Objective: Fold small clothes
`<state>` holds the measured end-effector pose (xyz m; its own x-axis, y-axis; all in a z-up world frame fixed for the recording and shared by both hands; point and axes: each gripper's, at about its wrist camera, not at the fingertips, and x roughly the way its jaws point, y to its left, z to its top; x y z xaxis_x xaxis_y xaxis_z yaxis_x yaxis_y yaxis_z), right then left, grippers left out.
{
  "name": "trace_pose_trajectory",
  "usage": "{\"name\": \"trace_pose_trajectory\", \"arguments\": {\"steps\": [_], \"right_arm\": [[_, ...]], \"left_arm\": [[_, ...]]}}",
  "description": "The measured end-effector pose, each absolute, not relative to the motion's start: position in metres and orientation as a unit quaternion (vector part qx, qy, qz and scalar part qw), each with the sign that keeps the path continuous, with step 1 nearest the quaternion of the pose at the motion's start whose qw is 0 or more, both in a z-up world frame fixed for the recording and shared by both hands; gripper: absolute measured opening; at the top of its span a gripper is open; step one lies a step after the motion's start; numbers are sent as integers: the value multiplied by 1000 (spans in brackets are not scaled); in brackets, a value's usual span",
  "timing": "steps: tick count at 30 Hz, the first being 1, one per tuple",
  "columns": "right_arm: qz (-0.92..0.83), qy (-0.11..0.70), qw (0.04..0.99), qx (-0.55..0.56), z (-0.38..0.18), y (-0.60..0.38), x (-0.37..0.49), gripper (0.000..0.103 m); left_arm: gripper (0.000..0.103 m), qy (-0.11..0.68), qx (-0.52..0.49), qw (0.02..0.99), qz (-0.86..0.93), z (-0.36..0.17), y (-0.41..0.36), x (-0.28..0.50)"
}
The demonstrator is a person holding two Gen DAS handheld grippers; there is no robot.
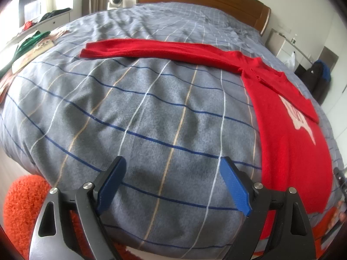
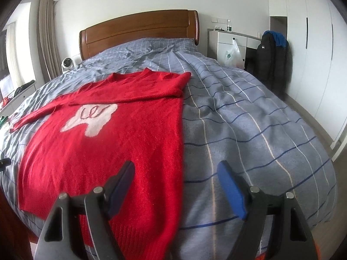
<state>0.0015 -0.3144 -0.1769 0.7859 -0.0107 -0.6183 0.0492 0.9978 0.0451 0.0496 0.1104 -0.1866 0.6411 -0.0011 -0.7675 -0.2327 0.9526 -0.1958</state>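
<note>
A red sweater [image 2: 112, 143] lies flat on the bed [image 2: 249, 130], collar toward the headboard [image 2: 138, 32], hem at the near edge, one sleeve stretched sideways. The right hand-held gripper [image 2: 176, 179] hovers over its hem edge, jaws apart and empty; the left hand-held gripper [image 1: 173, 173], also spread and empty, hangs over bare blanket beside it.

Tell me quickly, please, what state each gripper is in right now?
Left gripper: open, holding nothing, above the bedspread.
Right gripper: open, holding nothing, above the red sweater's edge.
</note>
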Motion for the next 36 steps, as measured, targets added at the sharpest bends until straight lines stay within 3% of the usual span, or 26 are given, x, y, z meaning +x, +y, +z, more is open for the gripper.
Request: {"name": "trace_pose_trajectory", "arguments": {"steps": [36], "right_arm": [[-19,318,948,24,-174,-317,1,78]], "left_arm": [[89,422,-141,893,70,-189,111,50]]}}
